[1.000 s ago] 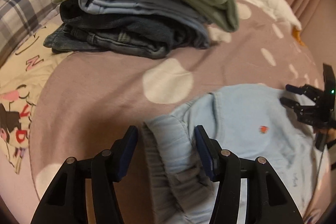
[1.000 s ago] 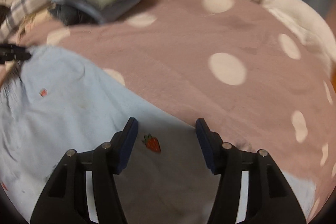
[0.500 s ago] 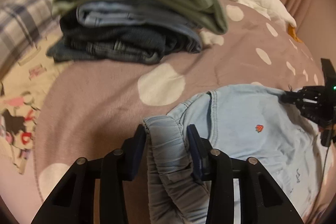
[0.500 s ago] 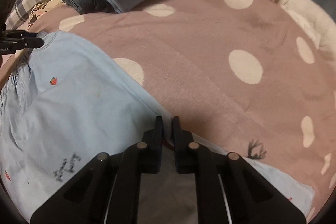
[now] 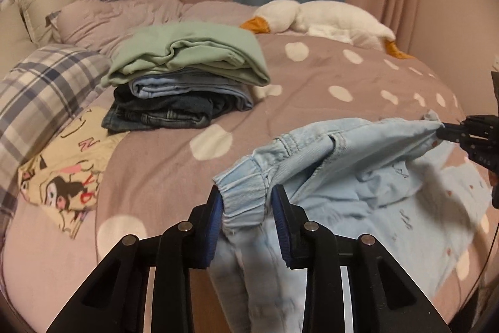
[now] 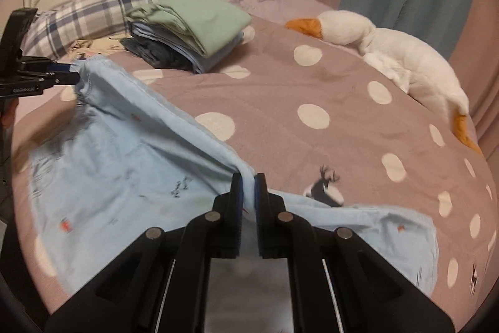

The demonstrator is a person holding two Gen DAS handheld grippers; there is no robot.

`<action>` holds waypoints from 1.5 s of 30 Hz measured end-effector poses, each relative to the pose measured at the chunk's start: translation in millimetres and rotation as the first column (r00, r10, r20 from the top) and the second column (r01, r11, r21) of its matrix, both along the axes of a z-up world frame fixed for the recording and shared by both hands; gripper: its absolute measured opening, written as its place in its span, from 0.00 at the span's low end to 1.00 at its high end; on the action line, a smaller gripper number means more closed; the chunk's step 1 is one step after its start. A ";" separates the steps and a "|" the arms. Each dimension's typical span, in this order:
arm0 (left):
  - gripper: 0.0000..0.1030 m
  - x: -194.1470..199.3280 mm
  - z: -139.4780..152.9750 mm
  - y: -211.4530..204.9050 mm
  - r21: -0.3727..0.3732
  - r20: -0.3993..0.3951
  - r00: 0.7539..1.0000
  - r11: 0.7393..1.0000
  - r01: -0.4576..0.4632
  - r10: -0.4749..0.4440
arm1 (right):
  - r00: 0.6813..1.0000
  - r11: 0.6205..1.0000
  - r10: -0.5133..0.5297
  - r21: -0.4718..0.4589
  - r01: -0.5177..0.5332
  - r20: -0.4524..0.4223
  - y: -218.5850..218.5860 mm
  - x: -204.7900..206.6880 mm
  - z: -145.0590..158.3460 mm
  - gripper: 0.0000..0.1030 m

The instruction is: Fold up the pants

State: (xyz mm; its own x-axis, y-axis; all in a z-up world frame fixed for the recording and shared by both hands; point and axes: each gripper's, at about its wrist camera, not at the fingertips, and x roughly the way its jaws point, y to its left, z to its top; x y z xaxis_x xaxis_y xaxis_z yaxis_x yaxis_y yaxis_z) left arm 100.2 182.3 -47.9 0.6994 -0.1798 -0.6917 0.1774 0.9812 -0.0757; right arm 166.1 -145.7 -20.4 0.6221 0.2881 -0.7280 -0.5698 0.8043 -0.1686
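The light blue pants (image 5: 358, 177) are lifted partly off the bed (image 5: 312, 102), stretched between two grippers while the rest of the cloth drapes onto the polka-dot cover. The left gripper (image 5: 246, 205) has its jaws closing on the gathered elastic waistband, pads pressing the bunched cloth, and the right gripper (image 6: 248, 192) has its jaws clamped together on a thin fold of the pants' edge. Behind lie a stack of folded clothes (image 5: 184, 83), a plaid pillow (image 5: 40, 89) and a plush goose (image 6: 389, 52).
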 end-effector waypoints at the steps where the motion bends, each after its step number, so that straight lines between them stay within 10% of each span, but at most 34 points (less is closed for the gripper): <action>1: 0.30 -8.2 0.4 0.5 -0.001 0.007 1.000 1.000 0.004 -0.004 | 1.000 1.000 0.002 0.002 -0.002 0.007 -0.7 -10.1 1.3 0.06; 12: 0.13 -72.2 -37.5 -0.8 0.021 -0.065 0.998 1.000 -0.009 0.011 | 0.997 0.999 0.019 -0.043 -0.022 -0.071 -11.7 -131.0 -35.6 0.07; 16: 0.13 -81.7 -49.3 5.0 -0.103 -0.128 0.989 0.991 -0.084 0.070 | 0.993 0.998 -0.011 -0.062 0.004 -0.115 -9.9 -140.1 -60.6 0.07; 20: 0.45 -95.6 -61.3 34.8 -0.387 -0.224 0.959 0.887 -0.252 0.175 | 0.990 0.998 -0.043 -0.047 0.037 -0.134 -10.2 -144.2 -72.8 0.07; 27: 0.45 -90.7 -70.0 27.6 -0.600 -0.278 0.951 0.748 -0.283 0.136 | 0.988 0.997 -0.076 -0.043 0.071 -0.132 -6.5 -149.1 -82.1 0.09; 36: 0.39 -54.8 -84.0 12.0 -0.635 -0.370 0.908 0.661 -0.400 0.194 | 0.991 0.996 -0.090 -0.036 0.087 -0.099 -6.2 -150.2 -81.6 0.07; 38: 0.08 -54.2 -78.6 10.8 -0.621 -0.355 0.912 0.678 -0.393 0.204 | 0.994 0.996 -0.086 -0.016 0.085 -0.075 -8.0 -152.4 -74.0 0.07; 45: 0.08 -81.1 -57.3 18.6 -0.598 -0.298 0.930 0.718 -0.357 0.214 | 1.000 1.000 -0.019 -0.012 0.019 -0.008 -4.1 -176.1 -49.1 0.06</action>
